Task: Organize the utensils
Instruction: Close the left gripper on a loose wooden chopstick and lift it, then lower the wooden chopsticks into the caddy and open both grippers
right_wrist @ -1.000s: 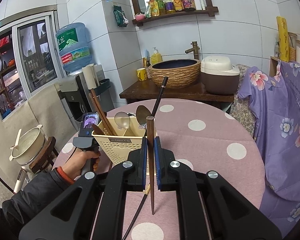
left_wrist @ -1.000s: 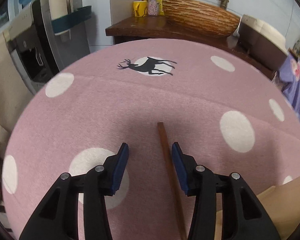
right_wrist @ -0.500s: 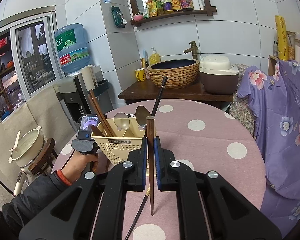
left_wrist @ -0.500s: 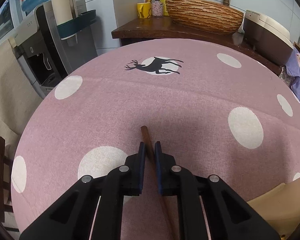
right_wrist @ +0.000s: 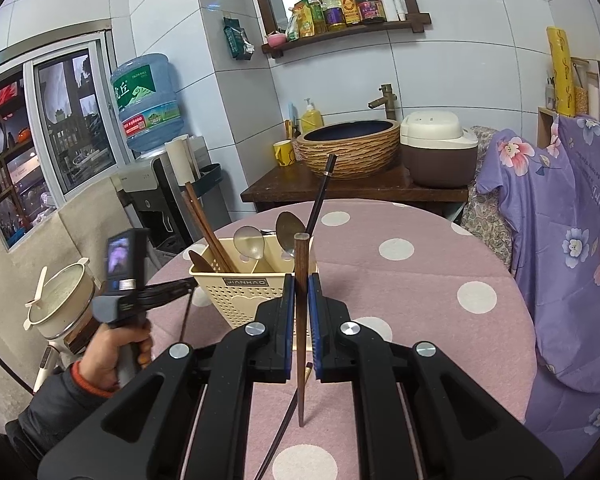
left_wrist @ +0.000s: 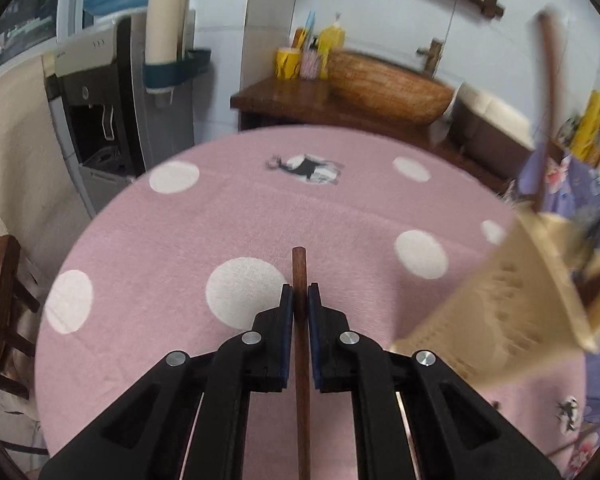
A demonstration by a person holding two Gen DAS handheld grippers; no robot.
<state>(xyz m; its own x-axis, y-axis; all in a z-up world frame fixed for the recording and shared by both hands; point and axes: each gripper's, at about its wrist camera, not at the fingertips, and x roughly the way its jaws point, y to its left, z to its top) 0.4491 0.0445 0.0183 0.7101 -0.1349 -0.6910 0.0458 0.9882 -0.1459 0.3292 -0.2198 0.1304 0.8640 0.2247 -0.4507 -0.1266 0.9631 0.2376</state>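
My left gripper (left_wrist: pixel 300 296) is shut on a brown wooden chopstick (left_wrist: pixel 299 266), held off the pink dotted tablecloth (left_wrist: pixel 180 240). The cream utensil basket (left_wrist: pixel 500 300) is blurred at the right of that view. In the right wrist view my right gripper (right_wrist: pixel 300 284) is shut on another brown chopstick (right_wrist: pixel 300 256), upright in front of the basket (right_wrist: pixel 244 292). The basket holds two metal spoons (right_wrist: pixel 250 242), wooden chopsticks (right_wrist: pixel 208 228) and a wooden spoon (right_wrist: pixel 199 261). A black chopstick (right_wrist: pixel 320 200) leans by the basket. A hand (right_wrist: pixel 116 344) holds the left gripper (right_wrist: pixel 182 286) left of the basket.
A water dispenser (right_wrist: pixel 152 184) stands beyond the table's left edge. A wooden cabinet (right_wrist: pixel 356 188) with a woven basin (right_wrist: pixel 348 148) and a rice cooker (right_wrist: pixel 440 152) is behind. A purple floral cloth (right_wrist: pixel 560 240) hangs at the right, and a pot (right_wrist: pixel 64 304) sits low left.
The left gripper closed on the brown chopstick lying on the cloth and lifted it up and back, so the basket came into its view. The right gripper kept still with its chopstick.
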